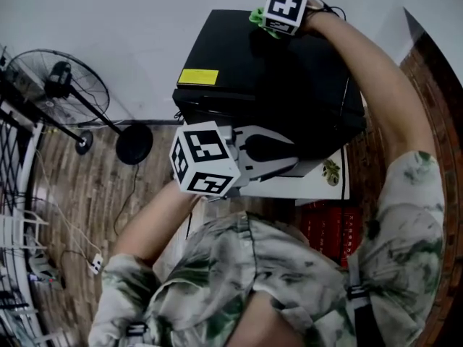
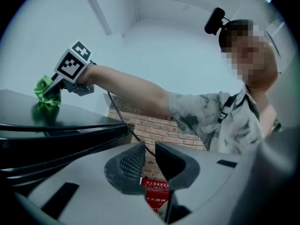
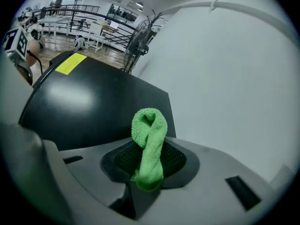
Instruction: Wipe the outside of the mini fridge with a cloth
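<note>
The black mini fridge (image 1: 275,78) stands against the white wall, with a yellow label on its top. My right gripper (image 1: 265,22) is at the fridge top's far edge, shut on a green cloth (image 1: 257,16) that rests on the top. In the right gripper view the cloth (image 3: 149,144) is pinched upright between the jaws, with the fridge top (image 3: 84,102) stretching ahead. My left gripper (image 1: 293,157) hovers by the fridge's front, its jaws a narrow gap apart and empty (image 2: 150,156). The left gripper view also shows the cloth (image 2: 47,95) at far left.
A standing fan (image 1: 61,85) with a round base is on the wooden floor to the left. A white box (image 1: 318,181) and a red crate (image 1: 329,230) sit below the fridge front. A brick wall (image 1: 427,85) runs on the right, and railings (image 1: 14,157) on the far left.
</note>
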Motion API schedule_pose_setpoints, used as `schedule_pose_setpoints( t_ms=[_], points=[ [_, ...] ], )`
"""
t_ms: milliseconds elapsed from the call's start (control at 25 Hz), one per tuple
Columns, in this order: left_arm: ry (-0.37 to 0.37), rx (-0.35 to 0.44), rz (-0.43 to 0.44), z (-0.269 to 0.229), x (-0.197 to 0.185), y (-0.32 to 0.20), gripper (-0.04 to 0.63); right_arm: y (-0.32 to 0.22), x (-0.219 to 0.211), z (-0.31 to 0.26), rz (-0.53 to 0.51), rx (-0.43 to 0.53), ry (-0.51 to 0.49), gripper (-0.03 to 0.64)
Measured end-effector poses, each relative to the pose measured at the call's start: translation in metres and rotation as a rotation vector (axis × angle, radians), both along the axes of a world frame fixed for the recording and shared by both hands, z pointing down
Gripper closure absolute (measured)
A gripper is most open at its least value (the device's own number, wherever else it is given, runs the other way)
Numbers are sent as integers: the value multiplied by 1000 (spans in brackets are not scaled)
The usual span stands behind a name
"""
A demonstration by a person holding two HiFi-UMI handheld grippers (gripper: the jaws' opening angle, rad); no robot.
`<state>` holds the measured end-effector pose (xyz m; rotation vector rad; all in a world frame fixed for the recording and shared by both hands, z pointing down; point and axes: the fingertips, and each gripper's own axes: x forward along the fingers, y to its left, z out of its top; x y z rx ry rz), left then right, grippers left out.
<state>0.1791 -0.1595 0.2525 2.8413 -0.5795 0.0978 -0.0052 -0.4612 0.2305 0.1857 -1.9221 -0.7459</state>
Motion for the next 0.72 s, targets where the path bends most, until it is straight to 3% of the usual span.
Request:
schedule_pose_setpoints(
  t_ms=[400,720],
  points=[
    [-2,-3,38,0,35,-8,520,-56,108,-6,179,13,-1,497],
    [-8,-4,70,2,67,-9,520,-76,168,-7,263,34,-44,497]
  ],
)
